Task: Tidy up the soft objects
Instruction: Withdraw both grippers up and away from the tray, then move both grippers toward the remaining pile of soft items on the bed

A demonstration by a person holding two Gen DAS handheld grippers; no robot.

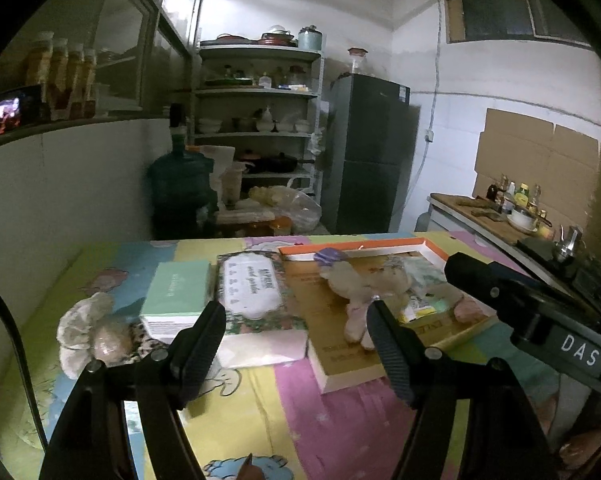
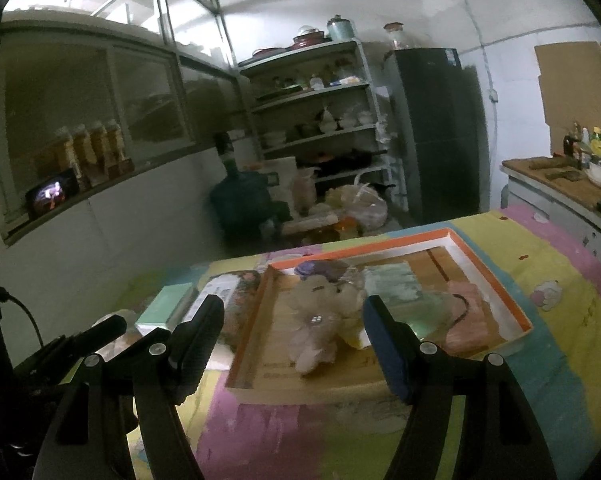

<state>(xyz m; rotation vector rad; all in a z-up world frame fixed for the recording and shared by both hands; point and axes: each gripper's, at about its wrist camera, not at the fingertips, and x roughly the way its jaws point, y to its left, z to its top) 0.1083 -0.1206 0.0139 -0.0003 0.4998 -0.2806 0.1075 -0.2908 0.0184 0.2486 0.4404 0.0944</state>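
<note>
Lying loose on the patterned tablecloth (image 1: 340,420), a crumpled cream-and-leopard soft bundle (image 1: 96,334) is sitting just left of the left gripper (image 1: 296,346), beside a mint box (image 1: 178,294) and a floral packet (image 1: 252,288). Both tools are hovering with jaws spread wide and nothing between them. Further right, the orange-rimmed tray (image 2: 516,304) is already holding a pale plush toy (image 2: 320,320) among other soft pieces, straight ahead of the right gripper (image 2: 292,344). The stray bundle is resting nearer the left hand's tool, which looks better placed to fetch it.
</note>
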